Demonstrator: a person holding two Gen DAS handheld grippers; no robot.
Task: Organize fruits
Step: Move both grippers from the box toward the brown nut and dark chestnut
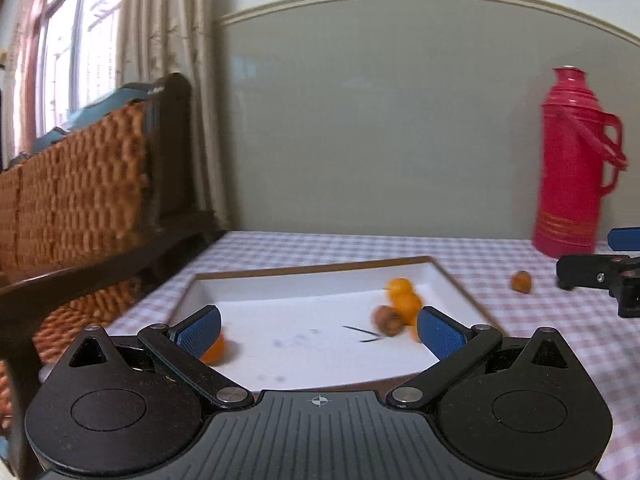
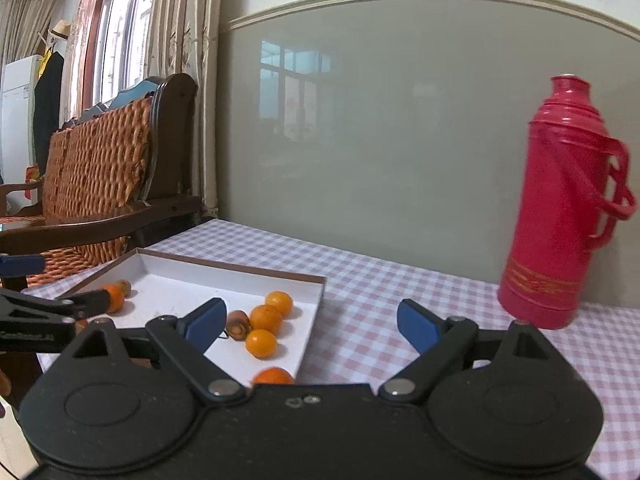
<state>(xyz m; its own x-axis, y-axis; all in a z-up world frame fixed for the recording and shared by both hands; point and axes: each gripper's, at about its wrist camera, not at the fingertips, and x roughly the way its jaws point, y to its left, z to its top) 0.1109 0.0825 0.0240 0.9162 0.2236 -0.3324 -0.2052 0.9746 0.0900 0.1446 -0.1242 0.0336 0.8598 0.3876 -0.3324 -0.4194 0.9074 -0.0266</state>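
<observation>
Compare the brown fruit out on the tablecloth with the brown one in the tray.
The loose brown fruit sits alone on the checked tablecloth, outside the white tray. The tray's brown fruit lies inside, touching an orange fruit. Both are small, round and brown, and neither is held.

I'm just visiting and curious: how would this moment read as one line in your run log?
left gripper: open, empty, over tray | right gripper: open, empty | oranges in tray | brown fruit on tablecloth, outside tray
</observation>
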